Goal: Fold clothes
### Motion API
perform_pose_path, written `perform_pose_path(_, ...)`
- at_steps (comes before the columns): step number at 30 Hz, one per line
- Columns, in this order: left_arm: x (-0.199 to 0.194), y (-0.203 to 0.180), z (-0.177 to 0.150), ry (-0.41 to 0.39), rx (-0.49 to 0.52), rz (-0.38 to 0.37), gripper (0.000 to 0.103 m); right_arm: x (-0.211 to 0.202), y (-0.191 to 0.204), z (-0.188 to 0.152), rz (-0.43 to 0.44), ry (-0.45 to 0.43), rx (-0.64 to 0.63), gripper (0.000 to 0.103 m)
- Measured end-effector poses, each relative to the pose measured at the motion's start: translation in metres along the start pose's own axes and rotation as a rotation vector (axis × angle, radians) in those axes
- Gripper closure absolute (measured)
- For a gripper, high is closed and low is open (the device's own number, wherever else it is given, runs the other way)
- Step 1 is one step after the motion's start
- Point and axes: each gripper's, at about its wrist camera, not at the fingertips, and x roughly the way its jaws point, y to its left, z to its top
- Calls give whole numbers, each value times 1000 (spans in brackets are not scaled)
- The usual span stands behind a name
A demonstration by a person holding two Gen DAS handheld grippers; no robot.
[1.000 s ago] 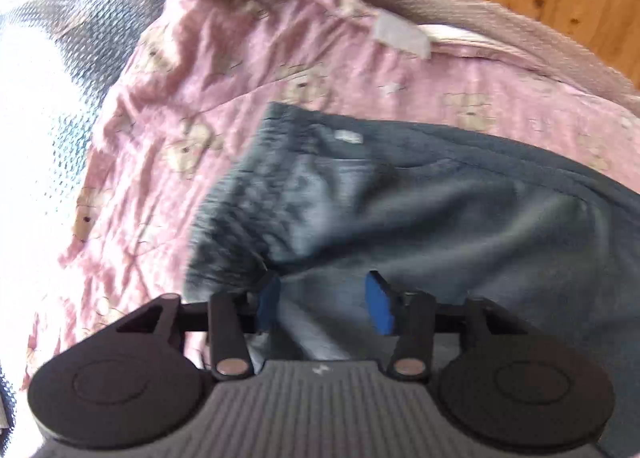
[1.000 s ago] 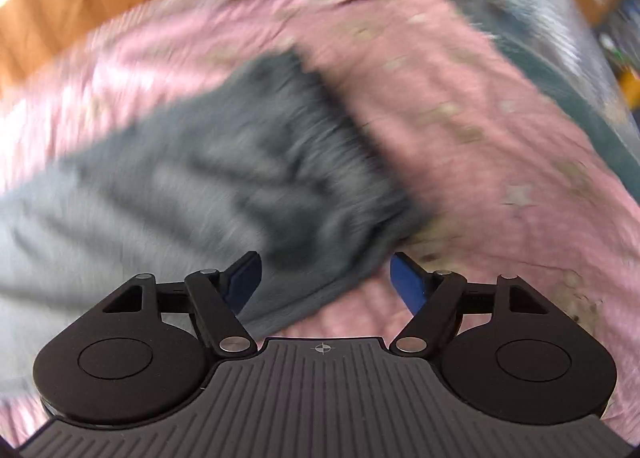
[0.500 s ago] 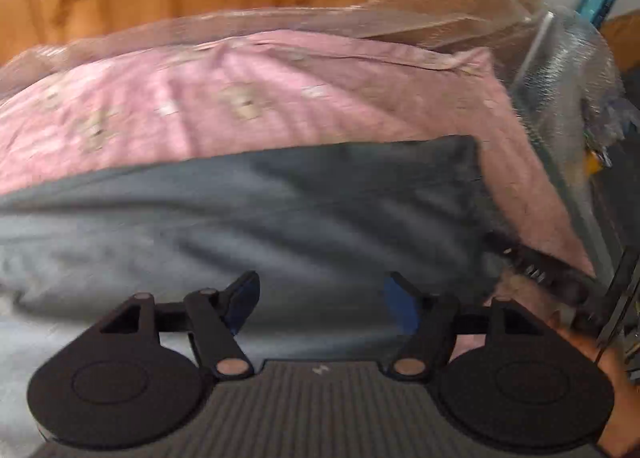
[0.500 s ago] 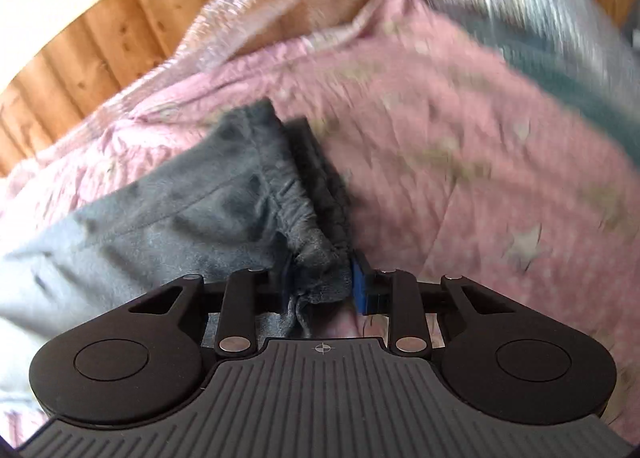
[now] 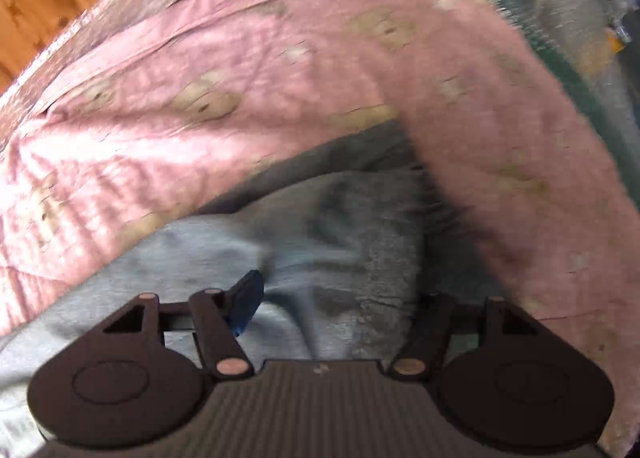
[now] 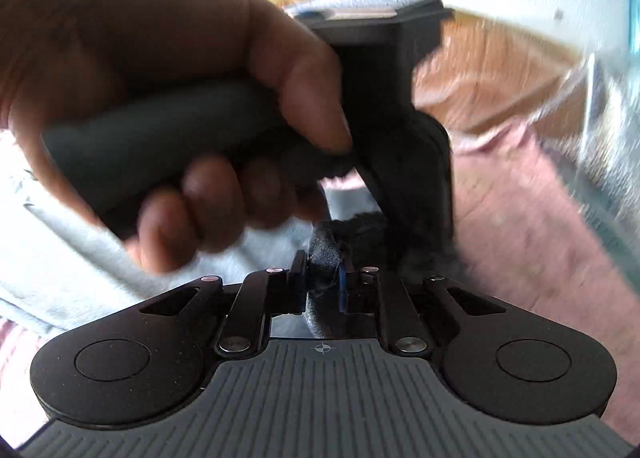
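While the right gripper [image 6: 323, 278] pinches a small dark tuft of the grey garment [image 6: 72, 258] between its blue pads, its jaws having just been closing to a narrow gap, the bite looks shallow: only a fuzzy edge of waistband sits in it. Risk one: the tuft slips out once the cloth is pulled, since so little fabric is caught.

Left gripper [image 5: 332, 298], seen in its own view at bottom centre, has jaws standing well apart, just narrowed a little, with a ridge of grey cloth bulging up between them; only the blue pad [image 5: 246, 304] on the left of the gap shows, and it presses on nothing. Nothing is held there yet.

Garment lies across the pink quilt [image 5: 240, 70], running from lower left to centre in the left wrist view. Filling the upper left of the right wrist view, the person's hand [image 6: 168, 98] on the other tool's handle crowds just above the right jaws.

Risk two: the two tools knock together, being this close. Risk three: the left jaws bite a bunched ridge or quilt beneath, giving a crooked fold. Both views are blurred; edges uncertain.
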Motion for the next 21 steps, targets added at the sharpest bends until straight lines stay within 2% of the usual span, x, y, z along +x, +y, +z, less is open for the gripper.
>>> perform_pose_path(1, -3, 7, 1, -6, -28, -47, 34, 1, -5, -2, -23, 3, 24, 76)
perform_pose_path(2, -6, 14, 2, -14, -55, -98, 31, 2, -18, -7, -56, 18, 56, 54)
perform_pose_path(3, -9, 20, 2, -22, -78, -146, 29, 4, -31, -11, -90, 33, 89, 45)
perform_pose_path(5, -13, 23, 5, -41, -105, -215, 29, 7, -56, -20, -157, 64, 155, 44)
perform_pose_path(7, -15, 19, 9, -59, -119, -258, 28, 20, -86, -31, -150, 119, 253, 39)
perform_pose_path(8, -16, 14, 12, -60, -112, -265, 27, 25, -99, -34, -127, 132, 304, 35)
perform_pose_path(9, -16, 7, 15, -60, -93, -265, 24, 28, -109, -36, -94, 135, 346, 35)
perform_pose_path(10, -16, -1, 18, -59, -73, -260, 23, 29, -118, -37, -38, 129, 396, 37)
perform_pose_path(11, -15, -10, 22, -53, -47, -236, 21, 30, -122, -35, 3, 121, 413, 52)
perform_pose_path(12, -14, -19, 24, -49, -19, -210, 21, 31, -125, -33, 45, 114, 429, 57)
perform_pose_path(13, -11, -26, 26, -42, 6, -194, 21, 32, -128, -31, 86, 106, 445, 57)
perform_pose_path(15, -4, -38, 29, -13, 46, -153, 20, 46, -131, -33, 143, 175, 528, 57)
perform_pose_path(16, 1, -43, 31, 6, 63, -131, 20, 47, -132, -32, 141, 170, 537, 62)
perform_pose_path(17, 5, -47, 31, 26, 86, -111, 20, 44, -130, -29, 122, 155, 510, 80)
perform_pose_path(19, 11, -54, 30, 54, 133, -62, 20, 32, -118, -18, 104, 115, 425, 88)
perform_pose_path(21, 11, -57, 26, 60, 167, -32, 20, 16, -90, -5, 80, 59, 263, 90)
